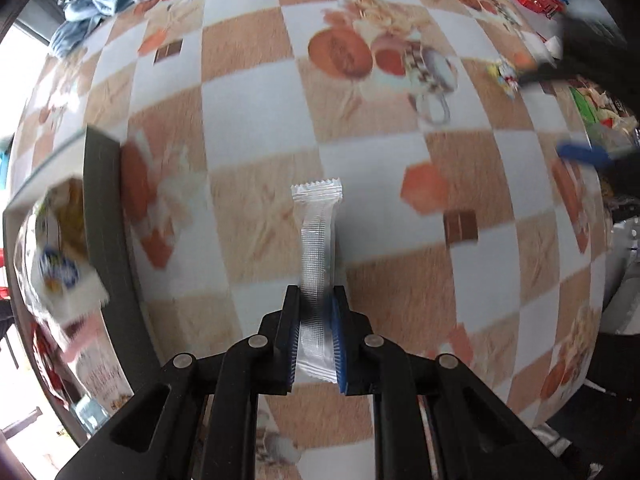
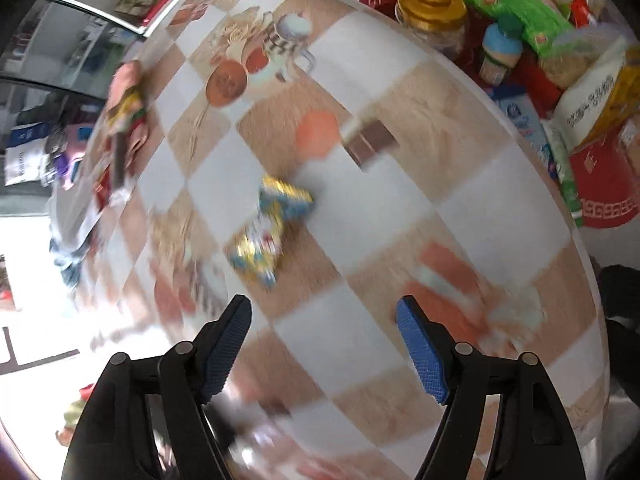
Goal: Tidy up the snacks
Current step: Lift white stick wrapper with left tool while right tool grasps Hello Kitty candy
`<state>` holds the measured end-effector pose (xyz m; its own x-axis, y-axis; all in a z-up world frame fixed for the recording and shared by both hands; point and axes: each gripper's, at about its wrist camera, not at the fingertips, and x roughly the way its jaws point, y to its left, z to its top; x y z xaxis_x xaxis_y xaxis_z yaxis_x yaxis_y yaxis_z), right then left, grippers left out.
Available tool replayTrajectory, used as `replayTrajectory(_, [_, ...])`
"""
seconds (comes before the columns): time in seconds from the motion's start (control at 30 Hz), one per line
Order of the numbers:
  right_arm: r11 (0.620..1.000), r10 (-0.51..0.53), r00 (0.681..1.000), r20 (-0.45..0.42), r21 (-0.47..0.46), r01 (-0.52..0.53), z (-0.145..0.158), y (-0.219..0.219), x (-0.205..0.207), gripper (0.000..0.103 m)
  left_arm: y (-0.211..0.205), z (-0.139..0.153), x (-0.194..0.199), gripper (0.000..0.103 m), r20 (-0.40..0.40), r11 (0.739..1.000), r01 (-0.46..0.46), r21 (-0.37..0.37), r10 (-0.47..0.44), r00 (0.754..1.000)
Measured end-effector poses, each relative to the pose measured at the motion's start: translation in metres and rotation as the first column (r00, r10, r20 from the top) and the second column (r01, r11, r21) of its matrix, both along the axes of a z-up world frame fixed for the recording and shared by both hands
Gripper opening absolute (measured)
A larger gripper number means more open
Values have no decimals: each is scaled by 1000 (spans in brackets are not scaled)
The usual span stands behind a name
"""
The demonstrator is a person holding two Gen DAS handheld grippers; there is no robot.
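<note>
A snack stick (image 1: 318, 264) in a clear, shiny wrapper sits pinched between the two jaws of the left gripper (image 1: 316, 300). The jaws press on its lower half, and its zigzag top end sticks out past the fingertips. This gripper points straight down at the checked tablecloth (image 1: 256, 104). To the left of its jaws is a dark box (image 1: 106, 208) with snack packs inside, but they are too blurry to tell apart. The right gripper (image 2: 324, 312) also points down at the tablecloth, tipped a little. Its jaws are spread wide with nothing between them. Just ahead of them lie two small yellow and blue candy packs (image 2: 270, 226), touching each other. Up and to the right of those jaws is a pile of snacks (image 2: 532, 28) at the table edge.
</note>
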<state>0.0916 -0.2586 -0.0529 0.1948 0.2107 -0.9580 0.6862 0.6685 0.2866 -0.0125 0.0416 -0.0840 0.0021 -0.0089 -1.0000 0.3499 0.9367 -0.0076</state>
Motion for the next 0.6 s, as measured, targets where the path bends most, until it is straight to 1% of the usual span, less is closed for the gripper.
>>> replayTrajectory(0.03, [1000,-9,1000,-12,-20,9,-1,5,8,76,2,0,-1,16,-4,1000,-1,-8,1,1000])
replayTrajectory(0.07, [999,-26,999,-24,-33,26,-3,8,16,73,5,0,0,17,-6,1000,-1,-16,1,1000])
replayTrajectory(0.13, [997,-69,997,-44,-50,67,-5,11,29,73,11,1,-3,17,-9,1000,-1,-25,1,1000])
replayTrajectory(0.17, [994,-75,996,-53,-81,70,-5,13,35,73,12,1,-3,17,-10,1000,0,-28,-1,1000])
replayTrajectory(0.2, [991,-72,996,-58,-119,65,-5,18,42,73,11,-2,3,17,-11,1000,3,-31,-3,1000])
replayTrajectory(0.27, [979,-11,996,-91,-204,-8,-5,32,58,71,15,-2,3,17,-14,999,11,-37,-12,1000])
replayTrajectory(0.33, [957,58,989,-137,-273,-94,-6,47,67,65,24,-1,5,17,-19,999,18,-38,-19,1000])
replayTrajectory(0.37, [949,93,988,-127,-289,-127,-4,52,68,50,26,-1,5,17,-22,999,19,-39,-20,1000])
replayTrajectory(0.4, [937,139,983,-121,-304,-170,-1,58,69,29,30,-1,3,17,-24,999,19,-43,-21,999])
replayTrajectory(0.43, [920,201,971,-127,-315,-232,0,68,69,28,32,0,3,17,-26,999,21,-45,-22,999])
replayTrajectory(0.47, [912,234,963,-131,-313,-264,0,73,66,28,34,0,5,17,-29,999,25,-45,-26,999])
replayTrajectory(0.5, [909,254,959,-127,-306,-282,0,76,61,27,24,-1,6,17,-30,999,29,-42,-30,999])
replayTrajectory(0.6, [939,249,967,-60,-229,-257,0,74,34,27,19,1,4,18,-26,998,46,-31,-46,999])
